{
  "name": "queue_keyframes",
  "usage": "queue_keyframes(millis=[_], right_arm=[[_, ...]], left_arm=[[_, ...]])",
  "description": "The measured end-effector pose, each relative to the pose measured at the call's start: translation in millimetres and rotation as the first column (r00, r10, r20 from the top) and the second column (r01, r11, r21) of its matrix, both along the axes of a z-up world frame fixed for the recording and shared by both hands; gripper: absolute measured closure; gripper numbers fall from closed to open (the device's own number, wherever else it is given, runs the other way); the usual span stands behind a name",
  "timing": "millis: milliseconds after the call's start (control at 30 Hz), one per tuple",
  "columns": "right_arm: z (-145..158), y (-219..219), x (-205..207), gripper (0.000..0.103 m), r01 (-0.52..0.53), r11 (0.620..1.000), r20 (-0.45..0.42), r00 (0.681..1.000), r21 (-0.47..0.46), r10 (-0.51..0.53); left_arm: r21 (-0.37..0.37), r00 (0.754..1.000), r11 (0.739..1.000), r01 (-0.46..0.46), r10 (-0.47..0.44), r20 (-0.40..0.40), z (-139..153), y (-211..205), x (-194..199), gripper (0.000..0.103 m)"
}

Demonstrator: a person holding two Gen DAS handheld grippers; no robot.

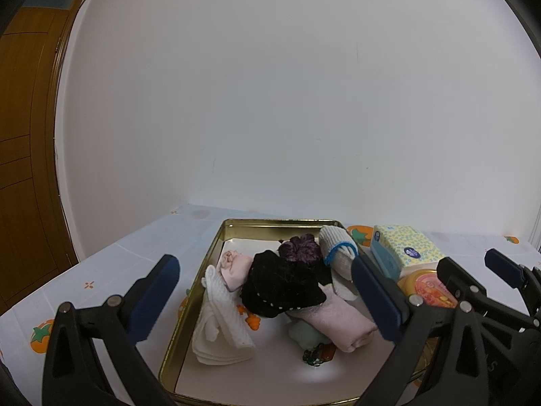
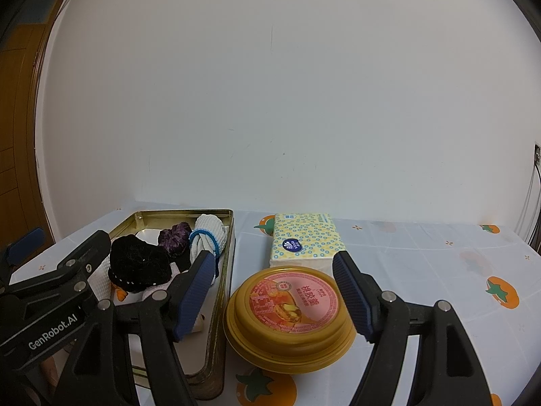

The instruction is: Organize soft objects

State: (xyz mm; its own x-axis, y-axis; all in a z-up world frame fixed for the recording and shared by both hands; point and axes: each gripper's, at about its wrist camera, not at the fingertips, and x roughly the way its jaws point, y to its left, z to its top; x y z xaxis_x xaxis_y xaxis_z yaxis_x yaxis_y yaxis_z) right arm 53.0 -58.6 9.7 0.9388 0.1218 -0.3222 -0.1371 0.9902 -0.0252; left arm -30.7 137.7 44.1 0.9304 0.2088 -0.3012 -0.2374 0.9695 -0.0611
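A gold metal tray (image 1: 203, 270) holds a heap of soft things: a folded white waffle cloth (image 1: 223, 335), a black cloth with white dots (image 1: 284, 287), a purple scrunchie (image 1: 299, 248), a white glove with blue trim (image 1: 338, 247), and a pink rolled towel (image 1: 341, 321). My left gripper (image 1: 268, 292) stands open in front of the tray, with its pads apart from the cloths. My right gripper (image 2: 274, 292) is open just right of the tray (image 2: 230, 237), and its fingers straddle a round gold tin with a pink lid (image 2: 290, 308) without pressing on it.
A yellow patterned tissue pack (image 2: 304, 240) lies behind the round tin. A small dark beaded item (image 1: 316, 355) and a pale green piece (image 1: 304, 335) sit low in the tray. The tablecloth has orange fruit prints. A white wall stands close behind, and a wooden door (image 1: 27, 135) is at the left.
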Motion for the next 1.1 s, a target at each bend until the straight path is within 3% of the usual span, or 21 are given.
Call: queue_keyframes(millis=[567,767,1100], right_arm=[[1.2,-1.7,-0.2,0.026,0.014,1.000,0.007,1.000,0.013,-0.014],[1.5,-1.2,-4.0,0.024,0.026,1.000,0.027,0.999,0.018,-0.026],[3.4,-3.8,-6.1,0.023,0.039,0.999,0.031,0.999,0.025,-0.039]], left_arm=[[0.002,1.000,1.000,0.001,-0.001,0.003,0.4,-0.8,-0.7,0.000],[0.042,0.999,0.999,-0.031,0.031,-0.011,-0.5,-4.4,2.0,0.000],[0.048,1.000,0.999,-0.022,0.022,-0.008,-0.6,1.2,0.5,0.000]])
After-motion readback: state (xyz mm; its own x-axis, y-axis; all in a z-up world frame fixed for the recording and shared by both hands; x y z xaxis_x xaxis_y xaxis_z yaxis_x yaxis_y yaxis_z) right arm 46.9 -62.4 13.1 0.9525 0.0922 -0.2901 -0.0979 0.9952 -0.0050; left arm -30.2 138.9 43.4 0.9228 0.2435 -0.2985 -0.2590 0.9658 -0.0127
